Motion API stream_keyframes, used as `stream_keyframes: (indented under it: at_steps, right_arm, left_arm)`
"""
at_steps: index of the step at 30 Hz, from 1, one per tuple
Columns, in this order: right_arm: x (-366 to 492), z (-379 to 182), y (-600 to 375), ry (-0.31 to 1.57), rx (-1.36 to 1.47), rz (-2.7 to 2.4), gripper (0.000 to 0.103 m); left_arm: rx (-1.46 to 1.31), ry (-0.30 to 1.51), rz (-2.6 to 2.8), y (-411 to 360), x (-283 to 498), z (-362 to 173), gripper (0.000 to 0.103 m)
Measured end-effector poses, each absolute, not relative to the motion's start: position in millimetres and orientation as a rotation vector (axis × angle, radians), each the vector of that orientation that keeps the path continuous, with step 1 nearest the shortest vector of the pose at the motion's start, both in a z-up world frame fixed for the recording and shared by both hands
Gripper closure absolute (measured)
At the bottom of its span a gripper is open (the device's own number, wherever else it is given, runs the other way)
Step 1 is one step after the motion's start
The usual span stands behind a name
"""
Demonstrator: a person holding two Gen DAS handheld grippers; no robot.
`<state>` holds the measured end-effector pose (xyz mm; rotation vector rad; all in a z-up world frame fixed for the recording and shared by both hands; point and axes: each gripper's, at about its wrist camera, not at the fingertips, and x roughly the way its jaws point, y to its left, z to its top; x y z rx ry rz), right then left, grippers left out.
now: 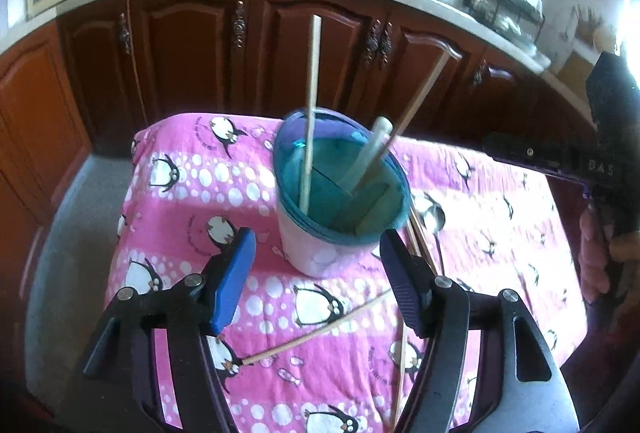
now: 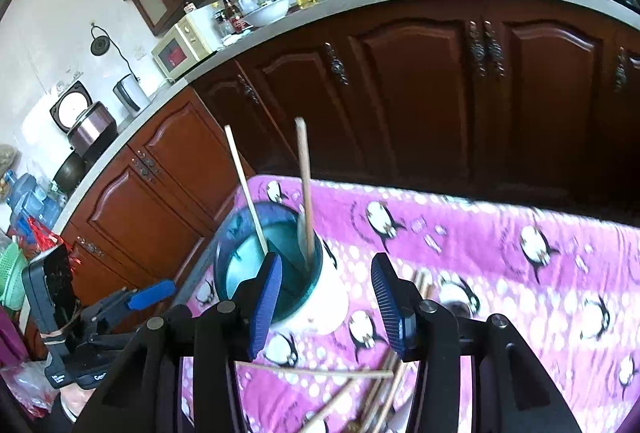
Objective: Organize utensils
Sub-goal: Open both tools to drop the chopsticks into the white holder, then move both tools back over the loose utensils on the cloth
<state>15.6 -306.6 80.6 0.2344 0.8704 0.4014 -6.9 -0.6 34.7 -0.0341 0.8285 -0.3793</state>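
Loose chopsticks (image 1: 320,329) flat on pink cloth (image 1: 192,169), just before holder cup (image 1: 340,189). Left gripper (image 1: 316,281), right gripper (image 2: 326,303) both agape, empty. Sticks likely light, stiff, slick, prone to roll; pinch mid-shaft.

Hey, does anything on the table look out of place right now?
Yes: several chopsticks lie scattered at odd angles on the penguin cloth in front of the utensil holder, and a spoon lies beside it, not yet stowed.

Both tongs, left tongs (image 1: 316,279) and right tongs (image 2: 326,307), share one build: black angular arms, silver round screws, blue ribbed pads (image 2: 265,307).
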Motion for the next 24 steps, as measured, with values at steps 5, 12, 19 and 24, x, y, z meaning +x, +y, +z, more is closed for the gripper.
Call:
stream_keyframes:
  at_steps: [5, 12, 19, 24]
  right_arm:
    - [-10, 63, -317, 0.905, 0.191, 0.349, 0.059]
    - [-36, 35, -339, 0.967, 0.208, 0.289, 0.058]
    - [-53, 13, -348, 1.009, 0.226, 0.256, 0.047]
    - [-57, 3, -350, 1.028, 0.248, 0.263, 0.047]
  left_arm:
    - [-0.022, 0.835, -0.392, -15, -18, 25, 0.038]
    - [-0.01, 0.878, -0.434, -32, -28, 7, 0.038]
    - [0.024, 0.907, -0.458, -40, -32, -9, 0.038]
    - [0.063, 0.925, -0.483, -45, -35, -21, 0.038]
